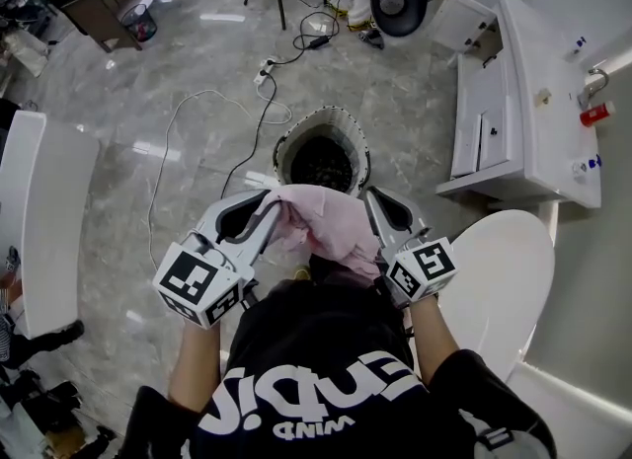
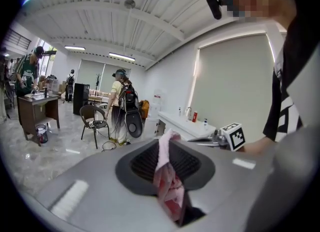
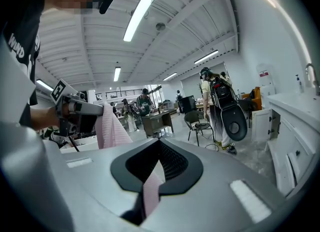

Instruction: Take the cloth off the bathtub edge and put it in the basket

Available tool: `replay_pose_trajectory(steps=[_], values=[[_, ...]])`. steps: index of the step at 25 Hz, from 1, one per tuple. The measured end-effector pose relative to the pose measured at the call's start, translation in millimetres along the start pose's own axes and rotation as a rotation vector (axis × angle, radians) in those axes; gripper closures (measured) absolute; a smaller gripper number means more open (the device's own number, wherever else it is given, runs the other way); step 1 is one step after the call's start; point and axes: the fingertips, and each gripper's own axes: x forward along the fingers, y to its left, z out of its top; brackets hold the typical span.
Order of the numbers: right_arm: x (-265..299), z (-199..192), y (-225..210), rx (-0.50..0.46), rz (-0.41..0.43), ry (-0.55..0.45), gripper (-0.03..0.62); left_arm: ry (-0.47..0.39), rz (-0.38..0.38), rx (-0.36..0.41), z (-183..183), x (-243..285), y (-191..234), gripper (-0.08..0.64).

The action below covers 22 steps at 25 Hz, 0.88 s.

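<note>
**Left gripper (image 1: 272,205) and right gripper (image 1: 371,198) clamped on pink cloth (image 1: 331,225)**

Pinching opposite ends of the cloth, jaws nearly together, fabric pressed between the pads. Held bunched and slung between both, close in front of the person. From the head view, just at the near rim of the round basket (image 1: 281,151), not inside it. Basket upright on grey marble floor (image 1: 197,62), dark inside

The left gripper (image 1: 265,206) and the right gripper (image 1: 374,202) are each gripping one side of the pink cloth (image 1: 326,222), which is hanging bunched between them in front of the person's chest. The basket (image 1: 322,156) is standing on the grey floor (image 1: 197,62) just beyond the cloth. The white bathtub (image 1: 504,279) is lying beside the right gripper.
</note>
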Motion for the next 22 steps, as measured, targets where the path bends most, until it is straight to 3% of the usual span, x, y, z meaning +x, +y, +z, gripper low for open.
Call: replay_pose_trajectory(steps=[15,22], values=[[-6,7,-21,-0.009,-0.049,-0.020,0.588,-0.023,-0.059,-0.001,11,39,-5,0.502],[-2,9,-29,-0.016,-0.061,-0.004,0.588,-0.079,-0.073,0.014,48,51,2,0.502]])
